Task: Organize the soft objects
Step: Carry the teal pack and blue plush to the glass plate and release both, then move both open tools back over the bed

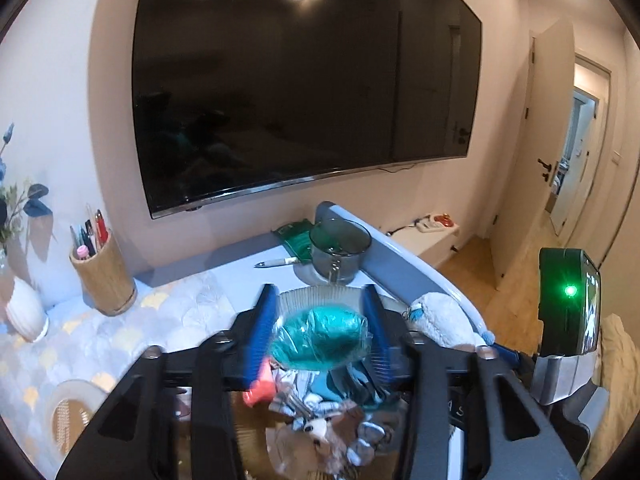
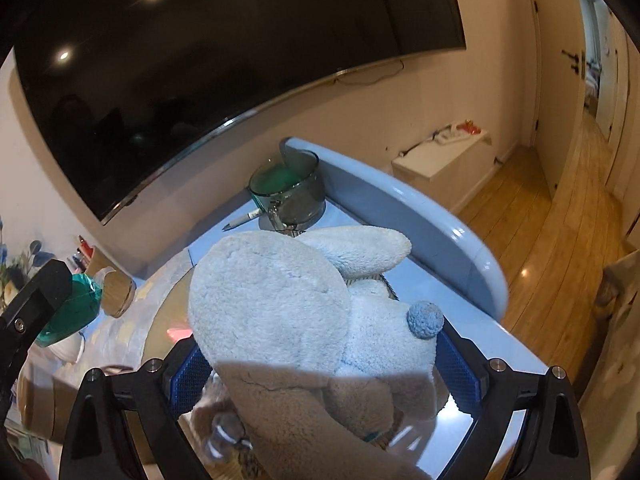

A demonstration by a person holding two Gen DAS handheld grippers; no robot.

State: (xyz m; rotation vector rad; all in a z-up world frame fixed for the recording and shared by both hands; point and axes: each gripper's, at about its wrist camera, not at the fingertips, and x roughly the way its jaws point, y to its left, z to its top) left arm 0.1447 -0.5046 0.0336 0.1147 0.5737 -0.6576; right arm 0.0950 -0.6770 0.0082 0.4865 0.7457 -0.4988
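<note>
My left gripper (image 1: 320, 328) is shut on a teal soft ball wrapped in clear plastic (image 1: 320, 338), held above a round basket (image 1: 308, 294) with several small soft toys (image 1: 320, 432) below. The ball also shows at the left edge of the right wrist view (image 2: 74, 308). My right gripper (image 2: 324, 364) is shut on a pale blue plush rabbit (image 2: 280, 300) with long ears and a blue pompom (image 2: 425, 319). The rabbit shows right of the left gripper (image 1: 440, 318).
A blue desk (image 1: 240, 260) stands under a wall TV (image 1: 304, 80). On it are a green glass mug (image 1: 340, 250), a pen (image 1: 276, 263), a bamboo pen holder (image 1: 104, 276) and a white vase (image 1: 24, 312). A raised desk rim (image 2: 420, 216) borders the right side.
</note>
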